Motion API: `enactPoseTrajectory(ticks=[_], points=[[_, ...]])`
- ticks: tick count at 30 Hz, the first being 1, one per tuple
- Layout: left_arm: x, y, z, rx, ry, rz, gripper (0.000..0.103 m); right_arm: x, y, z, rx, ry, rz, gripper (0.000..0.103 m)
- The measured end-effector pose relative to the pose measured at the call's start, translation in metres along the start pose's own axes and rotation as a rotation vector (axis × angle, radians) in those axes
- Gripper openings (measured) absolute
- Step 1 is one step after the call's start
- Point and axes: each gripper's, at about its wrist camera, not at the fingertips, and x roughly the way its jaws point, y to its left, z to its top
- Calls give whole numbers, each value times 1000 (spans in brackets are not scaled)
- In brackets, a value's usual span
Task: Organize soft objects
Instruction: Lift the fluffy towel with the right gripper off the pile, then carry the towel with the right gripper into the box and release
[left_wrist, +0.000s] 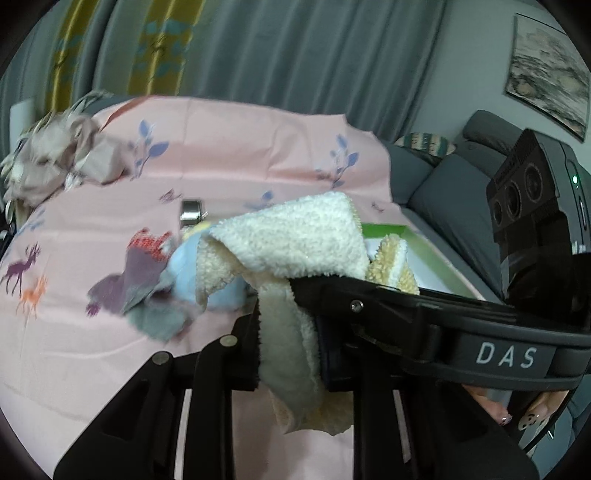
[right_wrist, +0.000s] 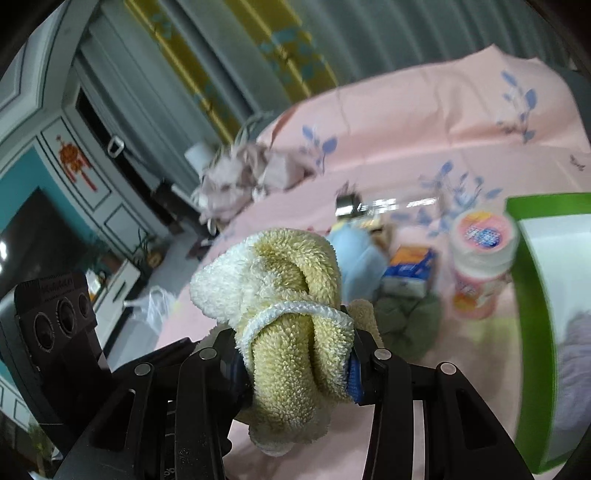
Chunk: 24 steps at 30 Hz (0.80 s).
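Note:
Both grippers hold one cream and yellow fleece towel (left_wrist: 291, 243) above a pink printed tablecloth (left_wrist: 229, 147). My left gripper (left_wrist: 291, 332) is shut on a hanging fold of the towel. My right gripper (right_wrist: 295, 365) is shut on the towel's bunched yellow end (right_wrist: 288, 295), with a white cord edge across it. The right gripper's body (left_wrist: 424, 317) crosses the left wrist view. A light blue soft item (right_wrist: 354, 254), a grey-green cloth (right_wrist: 410, 321) and a purple-grey cloth (left_wrist: 144, 280) lie on the tablecloth.
A green-rimmed white box (right_wrist: 535, 295) stands at the right with a lilac cloth inside (right_wrist: 576, 369). A pink-lidded jar (right_wrist: 480, 258) and an orange-blue packet (right_wrist: 410, 266) stand beside it. A mauve crumpled cloth (left_wrist: 55, 158) lies far left. A grey sofa (left_wrist: 454, 195) is behind.

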Motion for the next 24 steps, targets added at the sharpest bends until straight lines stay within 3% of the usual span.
enactPoseTrajectory(ticks=[7, 15, 24], points=[[5, -44, 20, 71, -41, -70, 19, -49, -20, 11, 44, -138, -36, 45], [37, -97, 32, 149, -31, -156, 17, -92, -62, 13, 142, -253, -151, 45], [93, -134, 30, 145, 62, -284, 17, -114, -118, 7, 276, -293, -308, 39]])
